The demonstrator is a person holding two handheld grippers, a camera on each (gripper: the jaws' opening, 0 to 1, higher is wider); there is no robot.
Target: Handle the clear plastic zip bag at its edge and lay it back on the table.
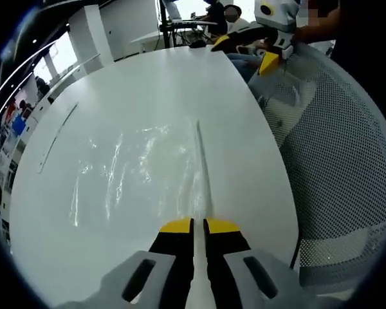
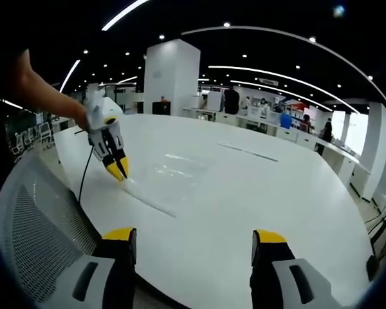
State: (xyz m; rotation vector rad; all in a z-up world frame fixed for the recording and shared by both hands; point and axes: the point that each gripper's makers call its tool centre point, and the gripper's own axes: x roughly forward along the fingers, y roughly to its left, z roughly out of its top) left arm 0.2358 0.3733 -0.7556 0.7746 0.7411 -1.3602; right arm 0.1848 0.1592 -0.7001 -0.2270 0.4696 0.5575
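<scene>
On a white table (image 1: 148,84), the left gripper (image 1: 193,226) has its jaws clamped on the near edge of a clear plastic zip bag (image 1: 141,170) lying flat there; beside a mesh chair (image 2: 32,238), the right gripper (image 2: 193,241) hangs with jaws apart.

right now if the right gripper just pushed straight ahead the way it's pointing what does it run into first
Probably the bare white table: the right gripper, jaws open, points across its top. The clear zip bag lies left of that line, pinched by the left gripper. Depth is hard to judge.
</scene>
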